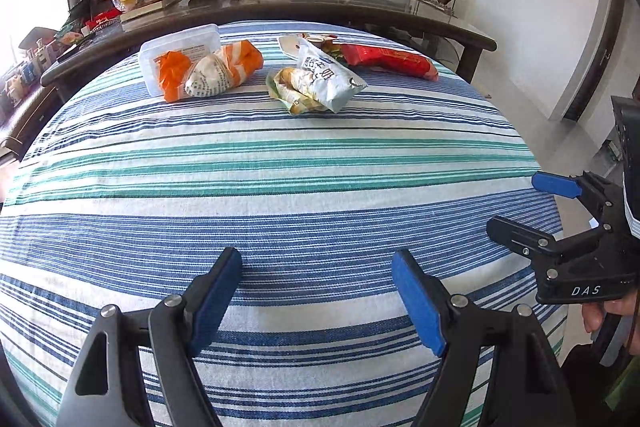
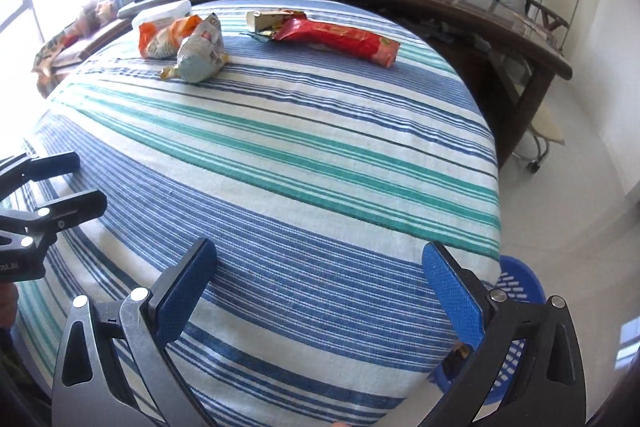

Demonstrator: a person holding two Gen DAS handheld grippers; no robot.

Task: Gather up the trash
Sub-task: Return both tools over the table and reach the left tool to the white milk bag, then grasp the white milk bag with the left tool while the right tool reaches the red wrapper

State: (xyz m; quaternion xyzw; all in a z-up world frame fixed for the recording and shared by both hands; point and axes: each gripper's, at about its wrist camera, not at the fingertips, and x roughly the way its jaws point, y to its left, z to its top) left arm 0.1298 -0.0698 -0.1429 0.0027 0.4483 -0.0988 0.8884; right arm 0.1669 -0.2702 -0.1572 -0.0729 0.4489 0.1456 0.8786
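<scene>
Hovering empty | left gripper [image 1: 316, 297] and right gripper [image 2: 316, 291] both spread wide, holding nothing | wrappers [image 1: 316, 83] upper centre on striped cloth [image 1: 280, 187] | blue basket [image 2: 520, 291] lower right, likely for trash.

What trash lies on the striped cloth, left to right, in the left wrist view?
Clear plastic box → orange-and-white wrapper → pale blue snack bag → red packet. The yellow wrapper under the pale bag and the scraps behind it overlap too much to place.
</scene>
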